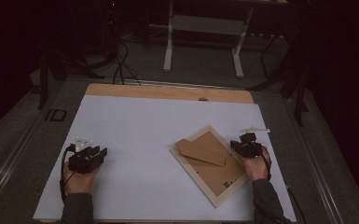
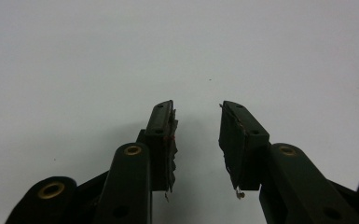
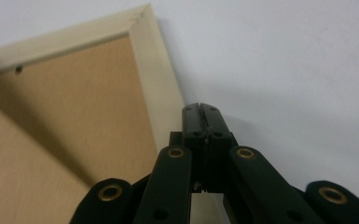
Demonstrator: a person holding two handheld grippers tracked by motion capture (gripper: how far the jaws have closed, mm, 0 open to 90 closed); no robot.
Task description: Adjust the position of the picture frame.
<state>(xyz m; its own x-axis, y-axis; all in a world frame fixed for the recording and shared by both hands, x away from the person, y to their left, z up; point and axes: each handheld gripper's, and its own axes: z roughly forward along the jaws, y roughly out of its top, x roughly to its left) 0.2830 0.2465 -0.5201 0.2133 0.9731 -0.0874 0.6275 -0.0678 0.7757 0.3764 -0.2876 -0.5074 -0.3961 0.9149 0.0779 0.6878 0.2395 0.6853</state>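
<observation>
From above, a wooden picture frame (image 1: pixel 208 164) lies face down on the white table (image 1: pixel 135 126), its brown fibreboard back showing, with a loose brown backing panel (image 1: pixel 201 148) tilted across its upper part. The right gripper (image 1: pixel 240 145) rests just beside the frame's right rail. Its own view brings out the pale mitred corner (image 3: pixel 142 28) and smooth board, the right gripper (image 3: pixel 200 108) clenched on nothing. The left gripper (image 1: pixel 97 151) sits well apart; its view shows the left gripper (image 2: pixel 197 122) parted over bare surface, with worn ribbed pads (image 2: pixel 173 140).
</observation>
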